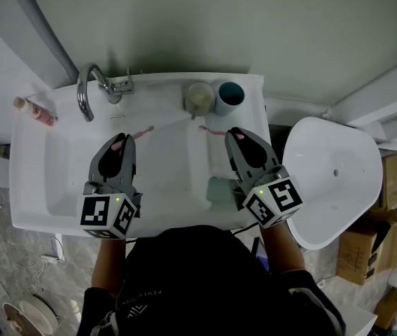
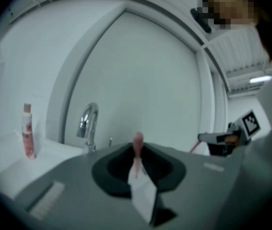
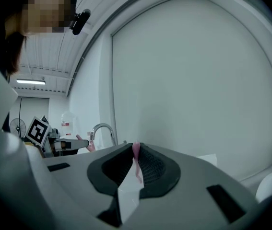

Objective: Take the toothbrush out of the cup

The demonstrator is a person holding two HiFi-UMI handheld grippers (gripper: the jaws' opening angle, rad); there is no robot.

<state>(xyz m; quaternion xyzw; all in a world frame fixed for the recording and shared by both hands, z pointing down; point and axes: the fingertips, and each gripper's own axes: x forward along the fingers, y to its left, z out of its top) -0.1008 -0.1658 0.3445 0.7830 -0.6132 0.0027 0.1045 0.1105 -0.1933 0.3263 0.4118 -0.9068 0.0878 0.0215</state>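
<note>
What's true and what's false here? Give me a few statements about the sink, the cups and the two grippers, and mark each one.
1. The left gripper is shut on a pink toothbrush. True.
2. The right gripper is empty, its jaws wide apart. False: it is shut on a second pink toothbrush.
3. A cream cup and a blue cup stand side by side at the back of the sink. True.
4. The faucet is to the right of both cups. False: it is to their left.
</note>
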